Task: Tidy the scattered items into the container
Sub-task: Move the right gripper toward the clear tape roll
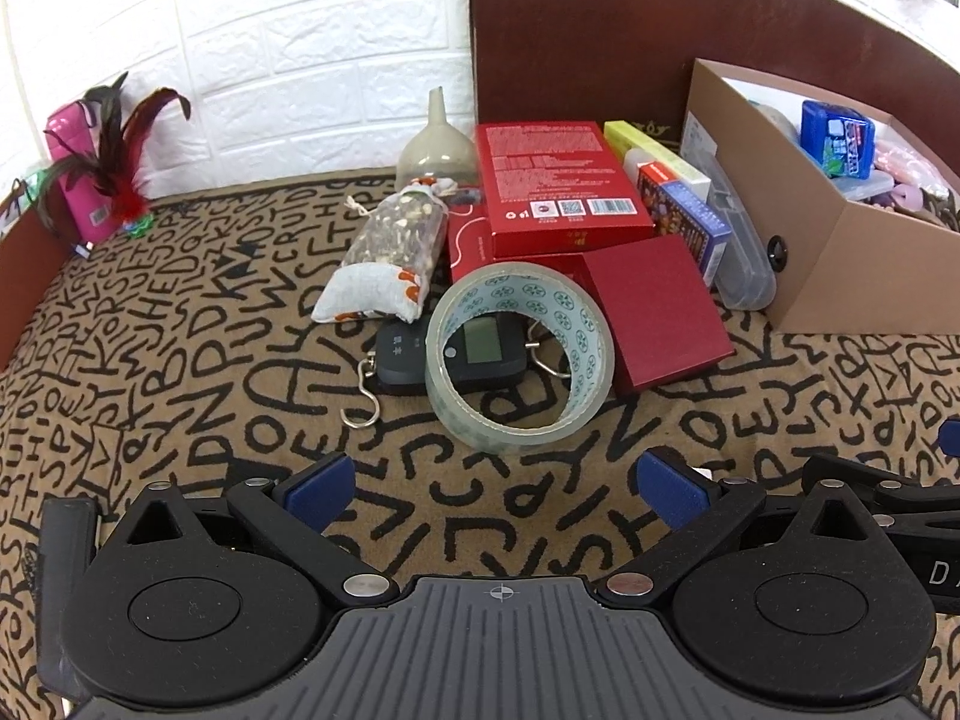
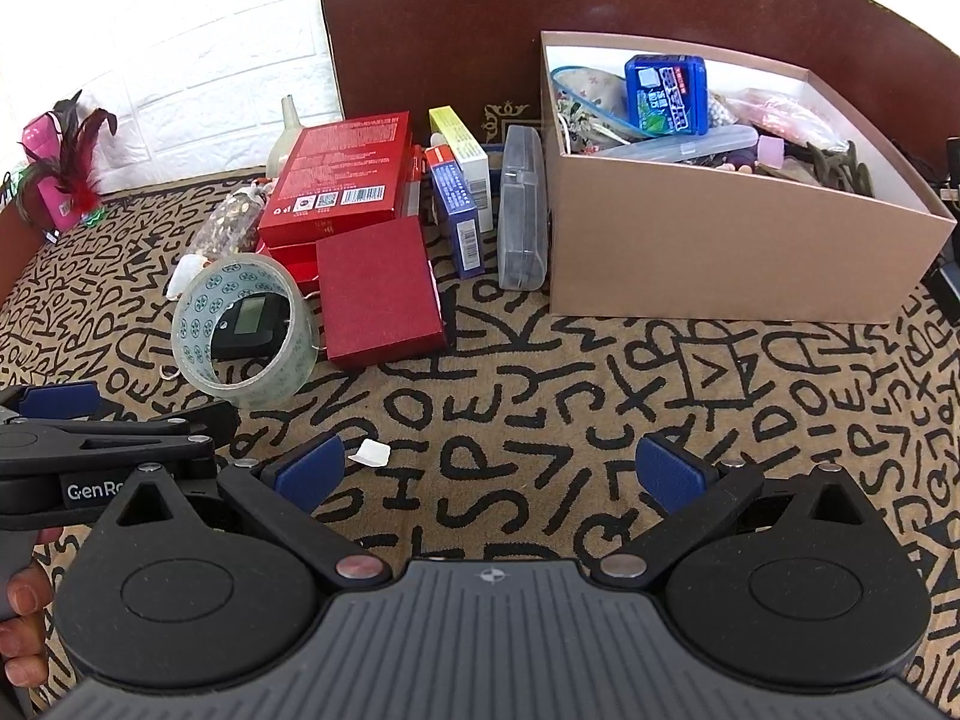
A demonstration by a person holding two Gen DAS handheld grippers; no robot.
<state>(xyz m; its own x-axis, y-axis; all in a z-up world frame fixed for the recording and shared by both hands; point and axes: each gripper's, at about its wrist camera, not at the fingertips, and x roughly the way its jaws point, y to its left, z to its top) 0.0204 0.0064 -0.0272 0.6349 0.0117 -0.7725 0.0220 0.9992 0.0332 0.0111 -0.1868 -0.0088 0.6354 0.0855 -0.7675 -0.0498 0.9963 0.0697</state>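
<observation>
A clear tape roll [image 1: 519,354] [image 2: 243,330] stands tilted on the patterned cloth over a black hanging scale [image 1: 474,351]. Behind it lie a small red box [image 1: 654,315] [image 2: 378,291], a large red box [image 1: 558,180] [image 2: 339,180], a sachet bag [image 1: 390,258], a blue carton [image 2: 459,210] and a grey case [image 2: 523,210]. The cardboard box [image 1: 840,264] [image 2: 720,252] holds several items. My left gripper [image 1: 504,486] is open just short of the tape. My right gripper [image 2: 492,471] is open and empty over bare cloth.
A funnel [image 1: 435,147] stands by the white brick wall. A pink bottle with feathers [image 1: 90,168] is at the far left. A brown board [image 2: 600,12] stands behind the box. A small white scrap [image 2: 372,453] lies by my right gripper's left finger.
</observation>
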